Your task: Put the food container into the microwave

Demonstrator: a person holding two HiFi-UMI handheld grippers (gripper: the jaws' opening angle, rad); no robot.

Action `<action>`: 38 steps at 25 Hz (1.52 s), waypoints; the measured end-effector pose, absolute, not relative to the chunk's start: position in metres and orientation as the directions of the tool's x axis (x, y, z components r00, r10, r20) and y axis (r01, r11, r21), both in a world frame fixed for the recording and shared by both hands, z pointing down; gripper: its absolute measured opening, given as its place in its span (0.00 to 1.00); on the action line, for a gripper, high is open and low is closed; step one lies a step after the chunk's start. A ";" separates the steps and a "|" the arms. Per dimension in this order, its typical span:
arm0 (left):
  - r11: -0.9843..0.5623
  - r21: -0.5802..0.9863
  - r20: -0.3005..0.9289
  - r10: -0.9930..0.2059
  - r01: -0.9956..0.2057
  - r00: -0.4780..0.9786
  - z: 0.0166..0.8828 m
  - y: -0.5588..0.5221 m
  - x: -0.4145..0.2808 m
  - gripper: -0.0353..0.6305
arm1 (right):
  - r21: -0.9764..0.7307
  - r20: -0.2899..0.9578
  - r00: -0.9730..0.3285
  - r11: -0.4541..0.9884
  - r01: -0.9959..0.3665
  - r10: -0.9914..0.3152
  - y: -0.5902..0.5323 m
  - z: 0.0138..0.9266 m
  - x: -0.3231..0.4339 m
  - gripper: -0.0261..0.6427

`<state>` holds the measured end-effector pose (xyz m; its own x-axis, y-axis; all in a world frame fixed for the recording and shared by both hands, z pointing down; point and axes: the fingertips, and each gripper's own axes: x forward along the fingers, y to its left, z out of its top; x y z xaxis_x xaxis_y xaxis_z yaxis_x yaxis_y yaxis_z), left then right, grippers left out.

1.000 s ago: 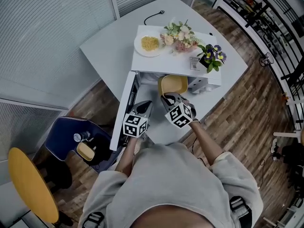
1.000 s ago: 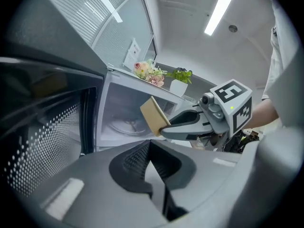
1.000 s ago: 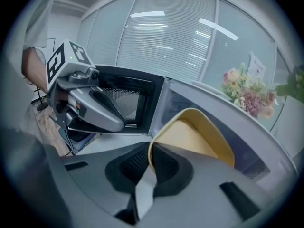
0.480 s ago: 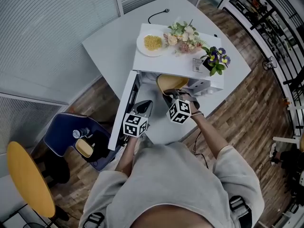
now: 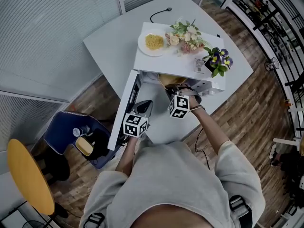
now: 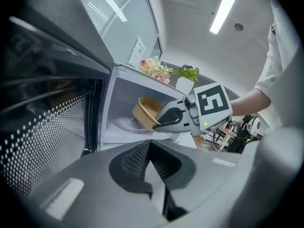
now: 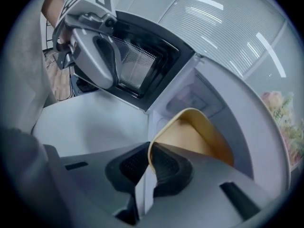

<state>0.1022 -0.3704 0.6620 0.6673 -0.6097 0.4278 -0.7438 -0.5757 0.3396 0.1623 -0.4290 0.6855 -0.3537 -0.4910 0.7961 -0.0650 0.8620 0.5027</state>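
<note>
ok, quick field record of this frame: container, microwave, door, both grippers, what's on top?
container: yellow food container, tilted, inside the microwave cavity
door: open, swung left
right gripper: shut on the food container's rim
left gripper: shut, empty, beside the door
on top: plate of noodles, flower bouquet, potted plant

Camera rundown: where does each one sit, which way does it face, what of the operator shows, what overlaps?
Head view: on the person's head, looking steeply down at the microwave; torso, left tongs and right tongs show.
Left gripper view: on the left tongs, facing the open cavity along its shut jaws; right tongs and forearm show.
Right gripper view: on the right tongs, facing the cavity; jaws clamp the food container rim; left tongs show.
Shared: all three show the food container.
</note>
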 end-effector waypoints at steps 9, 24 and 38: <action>-0.564 0.342 0.439 -0.611 -0.751 0.659 0.665 -0.373 0.101 0.07 | 0.499 0.783 -0.355 0.856 -0.133 -0.511 -0.455 0.690 0.160 0.07; -0.569 0.343 0.468 -0.587 -0.747 0.661 0.674 -0.379 0.105 0.07 | 0.519 0.745 -0.366 0.829 -0.209 -0.558 -0.492 0.697 0.150 0.07; -0.567 0.339 0.488 -0.576 -0.750 0.656 0.682 -0.387 0.105 0.07 | 0.535 0.718 -0.358 0.802 -0.266 -0.597 -0.516 0.708 0.145 0.08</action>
<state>0.1053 -0.3867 0.6822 0.6559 -0.5761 0.4877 -0.7504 -0.5671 0.3395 0.1447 -0.5163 0.7083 -0.3575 -0.5972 0.7180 -0.2658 0.8021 0.5348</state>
